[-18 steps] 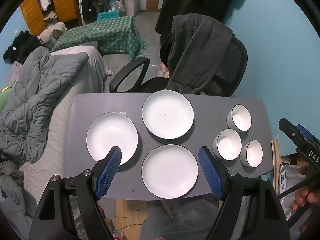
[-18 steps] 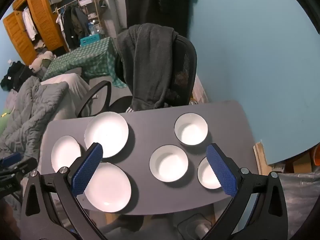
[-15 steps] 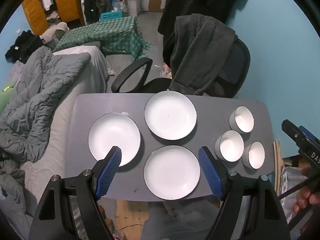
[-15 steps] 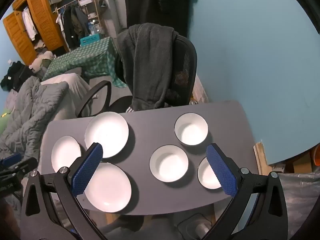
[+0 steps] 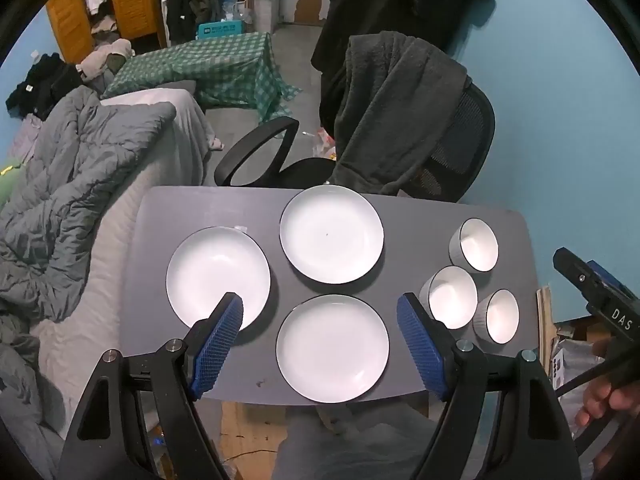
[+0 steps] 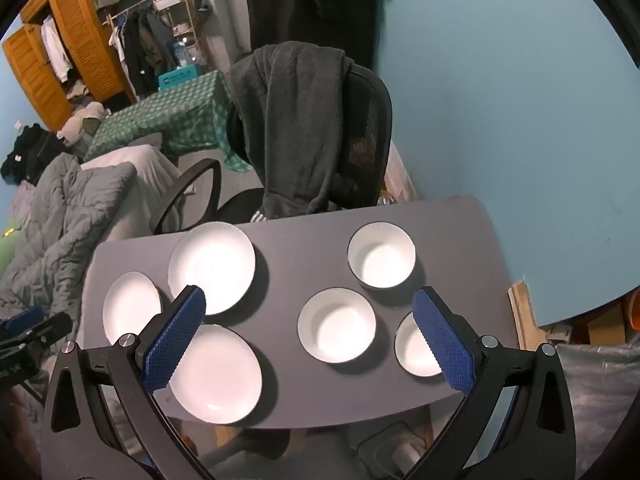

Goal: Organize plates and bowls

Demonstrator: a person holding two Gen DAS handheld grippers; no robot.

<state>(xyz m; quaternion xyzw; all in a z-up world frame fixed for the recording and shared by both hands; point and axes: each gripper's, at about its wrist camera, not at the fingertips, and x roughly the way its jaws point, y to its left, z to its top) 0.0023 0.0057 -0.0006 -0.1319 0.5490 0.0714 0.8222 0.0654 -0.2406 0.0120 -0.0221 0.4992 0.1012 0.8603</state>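
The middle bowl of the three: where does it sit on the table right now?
The middle bowl sits right of centre on the grey table, between the far bowl and near-right bowl.

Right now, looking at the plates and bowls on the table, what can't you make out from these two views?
- Left wrist view: the left plate's near rim, behind a tongs pad.
- Right wrist view: the near right bowl's right side, behind a tongs pad; the left plate is partly covered by the left tongs.
- Both views: the table's underside and the bowls' bases.
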